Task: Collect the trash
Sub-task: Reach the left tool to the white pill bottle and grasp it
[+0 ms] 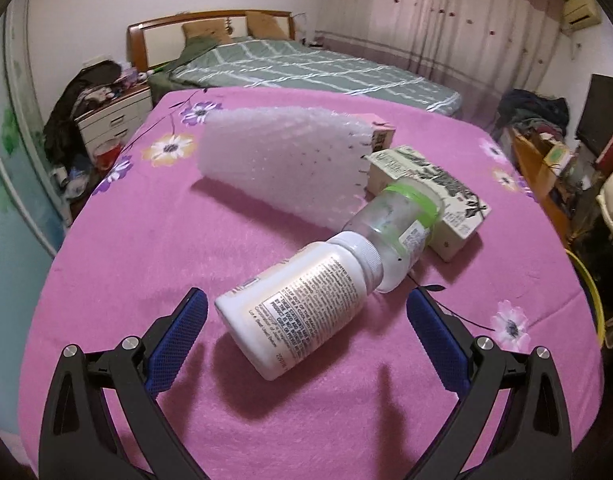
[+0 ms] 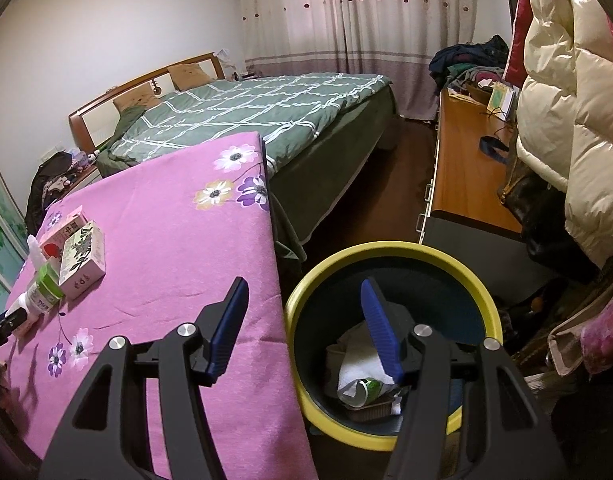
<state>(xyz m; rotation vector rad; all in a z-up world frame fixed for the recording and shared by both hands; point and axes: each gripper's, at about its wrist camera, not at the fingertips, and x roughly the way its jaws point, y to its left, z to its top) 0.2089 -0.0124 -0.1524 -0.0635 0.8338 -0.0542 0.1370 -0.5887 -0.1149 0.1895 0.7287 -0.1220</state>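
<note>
Your table [image 1: 146, 248] with its pink flowered cloth carries the remaining trash, and the green-quilted bed [image 2: 242, 116] stands behind it. Just off the table's right edge, down on the floor, sits your yellow-rimmed bin [image 2: 390, 250], already holding a crumpled white wrapper [image 2: 360, 368] and other scraps. On the table, the largest piece is the white foam sheet [image 1: 282, 160], lying curled beside two cartons: a pale printed box [image 1: 438, 200] and a pink box [image 1: 380, 130] partly hidden behind the foam. A clear jar with a green band [image 1: 394, 228] lies on its side against the printed box, and a white pill bottle [image 1: 302, 300] lies tipped over with its cap touching the jar. Your left claw [image 1: 306, 344] is spread wide on either side of the pill bottle, its pads not touching it. Your right claw [image 2: 302, 328] hangs open and empty, one finger over the table edge and the other over the bin.
</note>
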